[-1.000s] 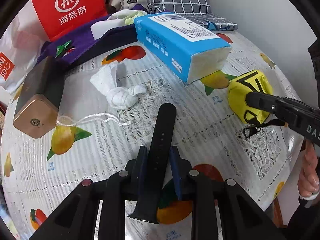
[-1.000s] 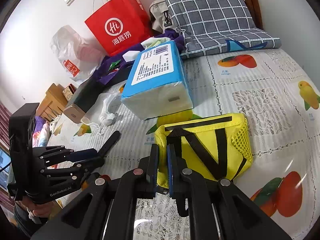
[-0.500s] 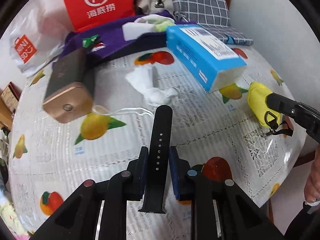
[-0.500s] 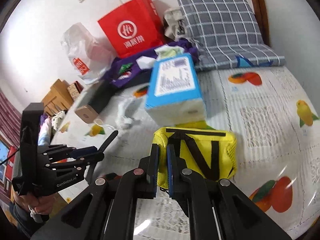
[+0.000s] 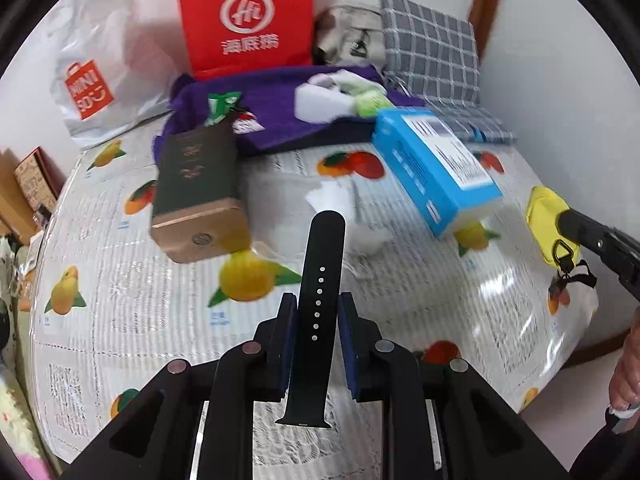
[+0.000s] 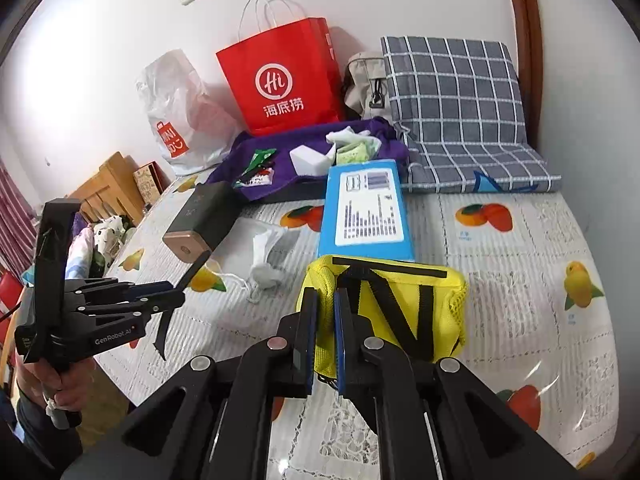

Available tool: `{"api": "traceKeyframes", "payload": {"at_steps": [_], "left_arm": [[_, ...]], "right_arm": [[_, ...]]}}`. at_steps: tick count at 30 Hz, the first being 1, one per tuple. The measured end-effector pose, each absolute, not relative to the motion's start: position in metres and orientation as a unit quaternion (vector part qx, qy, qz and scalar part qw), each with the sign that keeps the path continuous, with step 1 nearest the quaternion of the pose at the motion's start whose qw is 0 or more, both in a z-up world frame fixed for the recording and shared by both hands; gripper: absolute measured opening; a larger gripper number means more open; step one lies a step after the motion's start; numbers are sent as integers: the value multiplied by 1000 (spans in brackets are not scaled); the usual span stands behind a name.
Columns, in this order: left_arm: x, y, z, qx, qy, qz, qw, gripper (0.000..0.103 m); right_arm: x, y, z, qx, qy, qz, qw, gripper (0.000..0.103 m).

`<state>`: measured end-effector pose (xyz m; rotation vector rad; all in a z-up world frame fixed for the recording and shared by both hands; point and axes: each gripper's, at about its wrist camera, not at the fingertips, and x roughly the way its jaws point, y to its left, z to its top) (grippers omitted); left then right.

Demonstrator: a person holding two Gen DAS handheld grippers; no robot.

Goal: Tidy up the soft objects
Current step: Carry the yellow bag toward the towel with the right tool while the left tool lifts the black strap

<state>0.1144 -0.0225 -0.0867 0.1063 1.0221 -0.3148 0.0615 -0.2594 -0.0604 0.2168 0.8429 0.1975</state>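
My left gripper (image 5: 316, 312) is shut on a black watch strap (image 5: 320, 280) and holds it above the fruit-print tablecloth (image 5: 140, 312); the strap sticks out past the fingertips. It also shows in the right wrist view (image 6: 188, 276), held by the left gripper (image 6: 176, 296). My right gripper (image 6: 326, 308) is shut on the left edge of a yellow pouch with black straps (image 6: 400, 304), lifted off the table. The pouch also shows at the right of the left wrist view (image 5: 550, 220).
A blue tissue pack (image 6: 366, 208), a dark box with a gold end (image 5: 196, 192) and a crumpled white cloth bag (image 6: 268, 256) lie mid-table. A purple cloth (image 6: 312, 152), red paper bag (image 6: 280, 80), white plastic bag (image 5: 92, 76) and checked pillow (image 6: 456, 100) are at the back.
Both grippers have risen and pulled back from the table with their loads. The tissue pack, box and white cloth now sit farther away in both views.
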Motion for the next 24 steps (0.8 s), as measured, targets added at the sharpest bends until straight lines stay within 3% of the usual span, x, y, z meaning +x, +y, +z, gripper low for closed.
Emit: {"api": "traceKeyframes", "payload": {"at_steps": [24], "left_arm": [[235,14,-32,20,442,-77,894,20]], "right_arm": [[198,-235,-12,62,386,124,912,8]]}}
